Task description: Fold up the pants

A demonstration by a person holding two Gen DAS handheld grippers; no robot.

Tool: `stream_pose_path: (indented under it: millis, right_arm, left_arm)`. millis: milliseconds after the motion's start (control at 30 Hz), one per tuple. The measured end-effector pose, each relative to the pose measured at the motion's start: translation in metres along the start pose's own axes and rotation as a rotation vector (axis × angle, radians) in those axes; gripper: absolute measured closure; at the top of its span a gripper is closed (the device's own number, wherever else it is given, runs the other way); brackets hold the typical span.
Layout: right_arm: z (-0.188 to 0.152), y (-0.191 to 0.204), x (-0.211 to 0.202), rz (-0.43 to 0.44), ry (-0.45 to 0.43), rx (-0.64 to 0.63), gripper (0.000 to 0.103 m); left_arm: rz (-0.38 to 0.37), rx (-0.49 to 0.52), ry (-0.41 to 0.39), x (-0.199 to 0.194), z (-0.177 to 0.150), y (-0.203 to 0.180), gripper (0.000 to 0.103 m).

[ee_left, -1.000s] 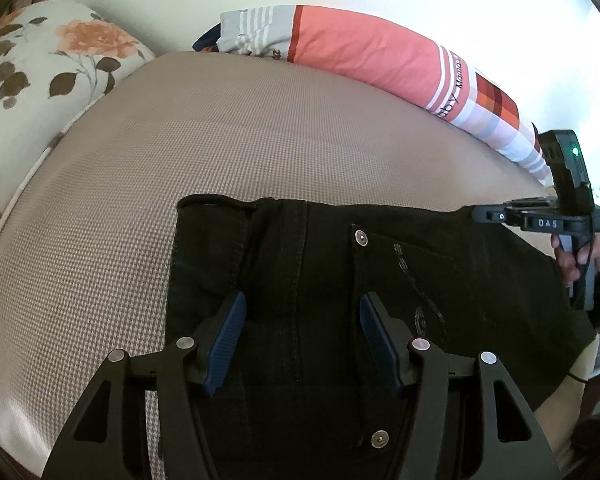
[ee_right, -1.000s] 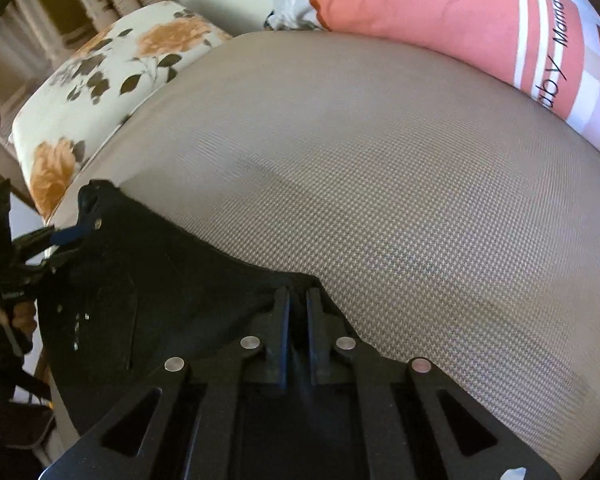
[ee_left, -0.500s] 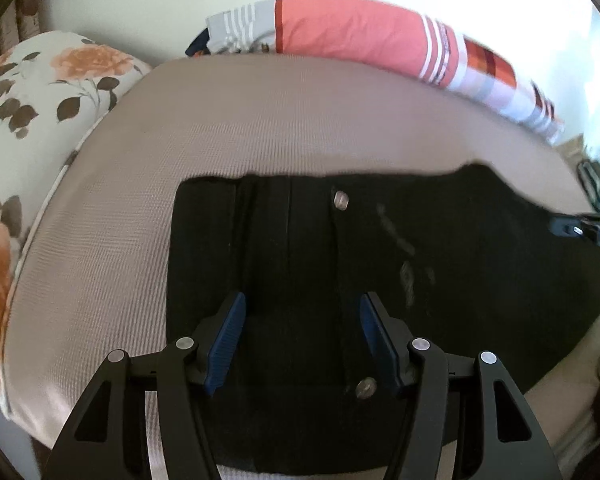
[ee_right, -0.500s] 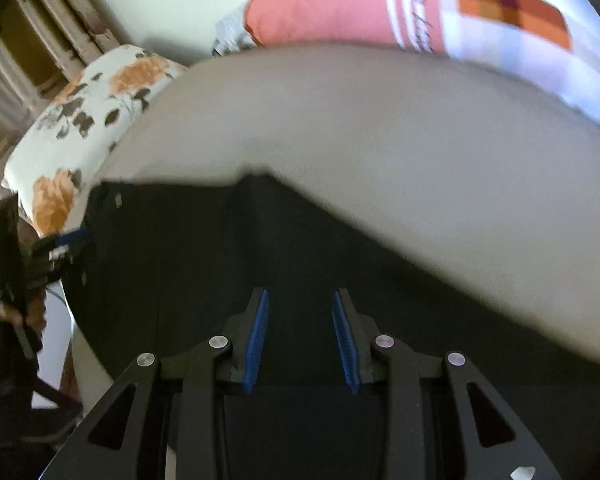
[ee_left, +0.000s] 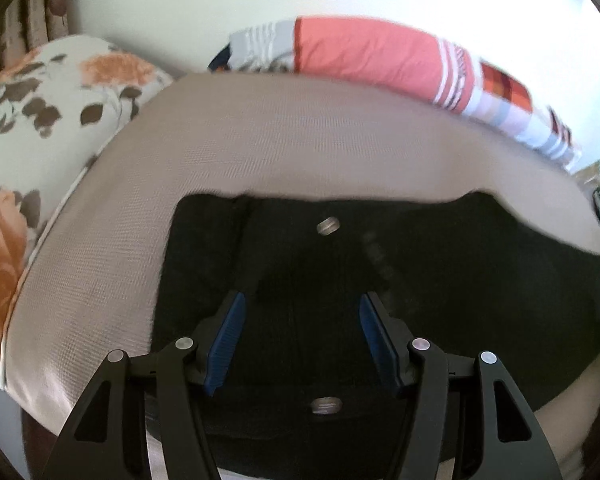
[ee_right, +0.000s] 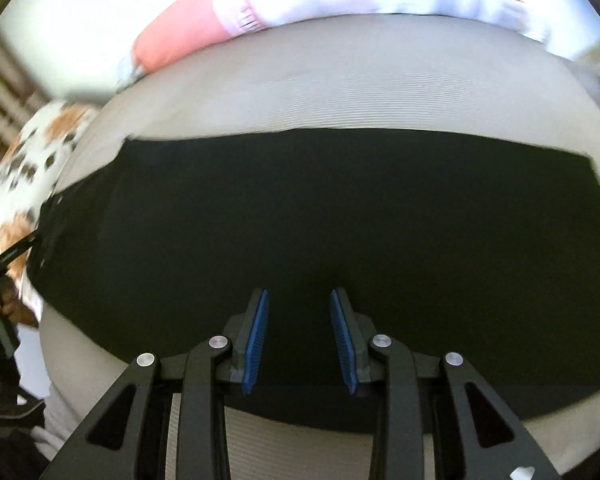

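Black pants (ee_left: 440, 280) lie flat on the beige bed cover, waistband end with metal rivets (ee_left: 327, 225) in the left wrist view. My left gripper (ee_left: 302, 304) is open and empty, hovering over the waistband part. In the right wrist view the pants (ee_right: 340, 208) spread as a wide dark band. My right gripper (ee_right: 299, 300) is open and empty above their near edge. The left gripper's tip (ee_right: 16, 250) shows at the far left of that view.
A floral pillow (ee_left: 40, 128) lies at the left of the bed. A coral striped bolster (ee_left: 380, 60) runs along the wall at the back. The beige cover (ee_left: 300, 148) stretches beyond the pants. The bed edge is near me.
The right gripper opened, let go of the pants and pulled back. The left gripper also drew back and up. The pants now lie flat.
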State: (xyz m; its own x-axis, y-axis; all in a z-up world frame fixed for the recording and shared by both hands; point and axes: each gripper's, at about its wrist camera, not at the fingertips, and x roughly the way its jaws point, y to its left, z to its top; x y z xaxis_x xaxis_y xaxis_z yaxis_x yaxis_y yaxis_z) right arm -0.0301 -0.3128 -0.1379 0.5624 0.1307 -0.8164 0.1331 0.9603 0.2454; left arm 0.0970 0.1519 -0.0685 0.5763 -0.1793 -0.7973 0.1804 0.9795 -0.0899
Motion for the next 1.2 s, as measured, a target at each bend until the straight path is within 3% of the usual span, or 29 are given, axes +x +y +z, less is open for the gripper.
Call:
stream_pose_path:
  millis: [100,333,600,833,1033,1200]
  right_arm:
    - [-0.003,-0.042,-0.017,-0.027,-0.033,0.084,0.072]
    - [0.002,-0.143,-0.057,-0.020,-0.095,0.272,0.071]
    - [0.008,-0.244,-0.060,0.099,-0.043,0.414,0.071]
    - [0.012,-0.275,-0.044,0.218,-0.026,0.454,0.071]
    - [0.021,-0.269,-0.031,0.319,-0.002,0.397,0.074]
    - [0.031,-0.257,-0.015,0.358,0.011,0.365,0.089]
  left_arm:
    - [-0.029,0.023,-0.034,-0.012,0.006,-0.030,0.042]
    - [-0.186,0.110,0.011,-0.007,0.008,-0.113,0.040]
    - [-0.286,0.173,0.110,0.020,0.010,-0.192,0.040]
    - [-0.275,0.165,0.179,0.041,0.011,-0.215,0.040]
    - [-0.256,0.156,0.221,0.054,0.010,-0.217,0.040]
    - [-0.237,0.174,0.203,0.057,0.005,-0.220,0.039]
